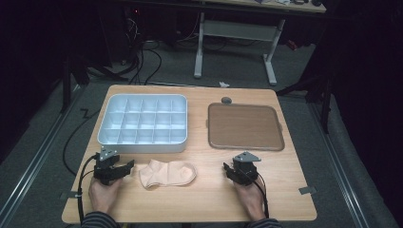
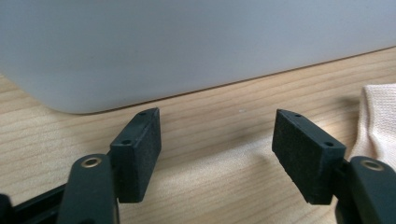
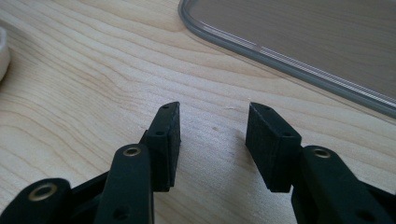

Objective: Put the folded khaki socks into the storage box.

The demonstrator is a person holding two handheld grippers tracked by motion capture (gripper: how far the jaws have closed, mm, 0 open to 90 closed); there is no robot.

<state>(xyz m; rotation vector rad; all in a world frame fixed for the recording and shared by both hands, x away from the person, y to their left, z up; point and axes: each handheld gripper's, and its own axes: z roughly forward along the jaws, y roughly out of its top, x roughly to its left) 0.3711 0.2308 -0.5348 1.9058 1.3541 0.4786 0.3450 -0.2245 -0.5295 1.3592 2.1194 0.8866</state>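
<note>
A pale peach sock [image 1: 167, 173] lies flat on the wooden table between my two grippers. My left gripper [image 1: 117, 164] rests on the table just left of it, open with nothing between its pads. In the left gripper view the left gripper [image 2: 215, 121] faces the white wall of the compartment box [image 2: 187, 46], and the sock [image 2: 378, 116] shows at the right edge. My right gripper [image 1: 236, 165] sits right of the sock, below the brown tray [image 1: 244, 126]. In the right gripper view the right gripper [image 3: 212, 112] is open over bare wood.
The white compartment box [image 1: 142, 147] stands at the back left and holds nothing. The brown tray's clear rim [image 3: 280, 58] lies just ahead of the right gripper. A small grey object [image 1: 226, 100] sits behind the tray. The table's front edge is near the hands.
</note>
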